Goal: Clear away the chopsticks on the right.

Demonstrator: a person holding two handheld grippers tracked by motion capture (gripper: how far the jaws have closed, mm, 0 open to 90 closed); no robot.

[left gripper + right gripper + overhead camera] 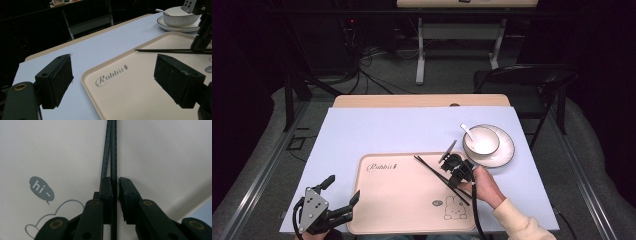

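A pair of black chopsticks lies slantwise across the right half of a beige tray printed with "Rabbit" and a bunny. My right gripper points down at their near end. In the right gripper view the chopsticks run between the pads; one pad touches them, and a thin gap shows at the other, so my right gripper is slightly open. My left gripper is wide open and holds nothing at the tray's front left corner. In the left gripper view it straddles the tray's edge.
A white bowl with a spoon sits on a dark-rimmed plate just right of the tray's far corner. A pale blue mat covers the table. A black chair stands beyond the table's right end.
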